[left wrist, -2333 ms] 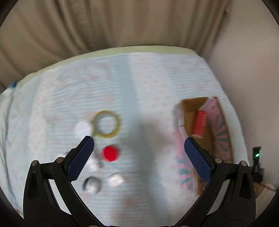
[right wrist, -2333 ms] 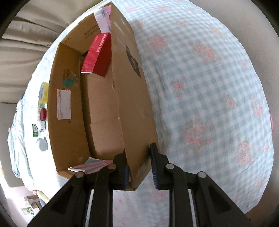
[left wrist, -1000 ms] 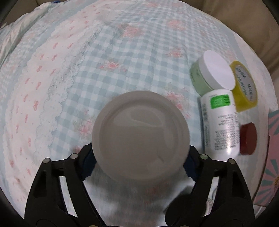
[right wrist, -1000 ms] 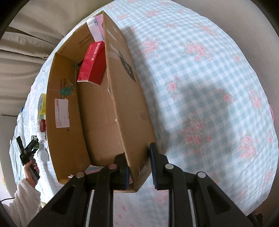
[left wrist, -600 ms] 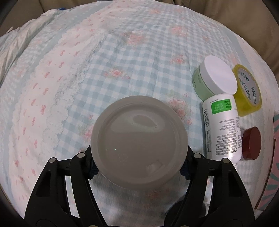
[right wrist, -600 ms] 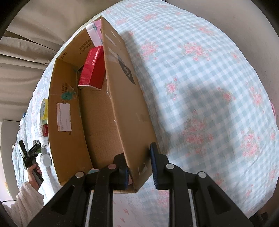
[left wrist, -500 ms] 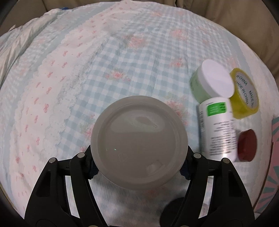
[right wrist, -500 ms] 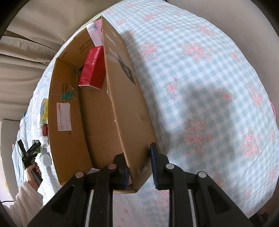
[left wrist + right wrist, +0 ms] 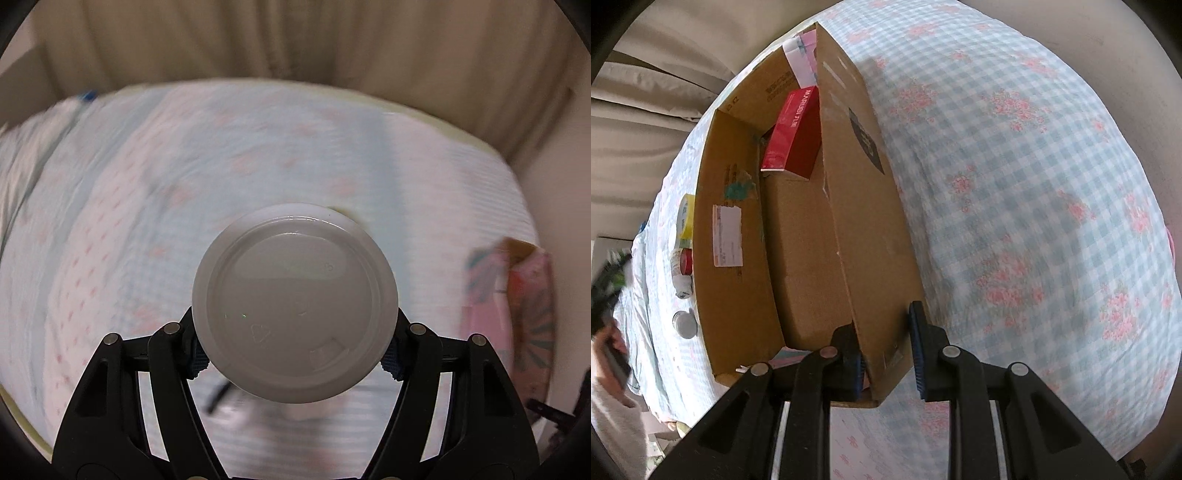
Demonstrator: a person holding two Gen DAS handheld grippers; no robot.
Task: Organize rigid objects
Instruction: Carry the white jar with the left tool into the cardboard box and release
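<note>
My left gripper [image 9: 294, 354] is shut on a round translucent white container [image 9: 294, 302], lid toward the camera, held above the bed. My right gripper [image 9: 886, 350] is shut on the near wall of an open cardboard box [image 9: 864, 206] lying on the checked bedspread. A red carton [image 9: 792, 133] leans inside the box at its far end. Left of the box lie a yellow tape roll [image 9: 685, 214], a red cap [image 9: 687, 259], a white bottle [image 9: 681, 280] and a small grey-lidded jar [image 9: 685, 324].
Beige curtains [image 9: 295, 40] hang behind the bed. The box with pink patterned paper [image 9: 517, 295] shows at the right edge of the left wrist view. The person's sleeve [image 9: 613, 413] is at the lower left of the right wrist view.
My left gripper has lifted the white container off the bed and tilted up, so the curtains now show; the view is blurred by motion. My right gripper still holds the box wall.
</note>
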